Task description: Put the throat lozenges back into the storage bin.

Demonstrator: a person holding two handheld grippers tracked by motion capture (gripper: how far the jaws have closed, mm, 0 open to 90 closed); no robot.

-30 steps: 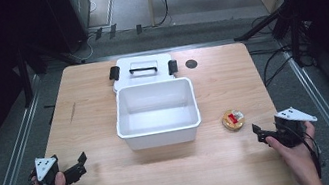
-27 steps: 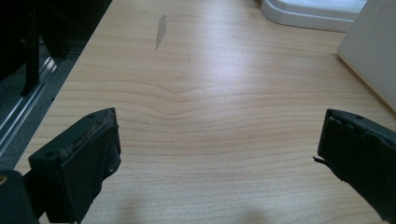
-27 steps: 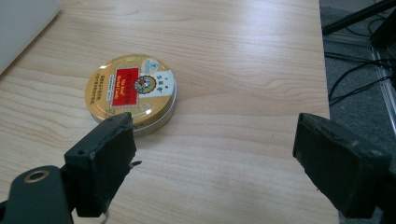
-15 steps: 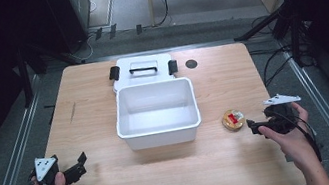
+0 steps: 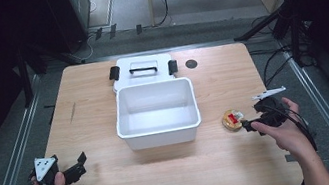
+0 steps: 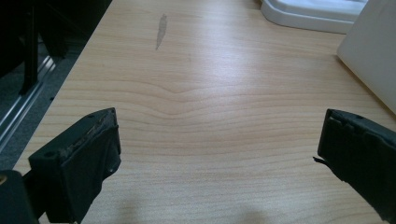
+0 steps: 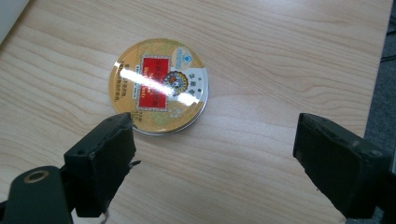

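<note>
Currently my right tool (image 7: 212,154) hangs with jaws apart, nothing between them, just short of the round gold tin (image 7: 159,86) lying flat on the table (image 5: 231,81). Left tool (image 5: 76,168) open too. White bin (image 5: 156,106) stands farther off, mid-table.

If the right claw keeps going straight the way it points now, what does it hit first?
Most likely the round gold tin: it lies flat on the table just ahead of the open right claw, nearer one jaw than centred. How far ahead is unclear.

Wooden table (image 5: 103,102): white tub (image 5: 159,126), lid (image 5: 142,69), round tin (image 5: 232,119).
</note>
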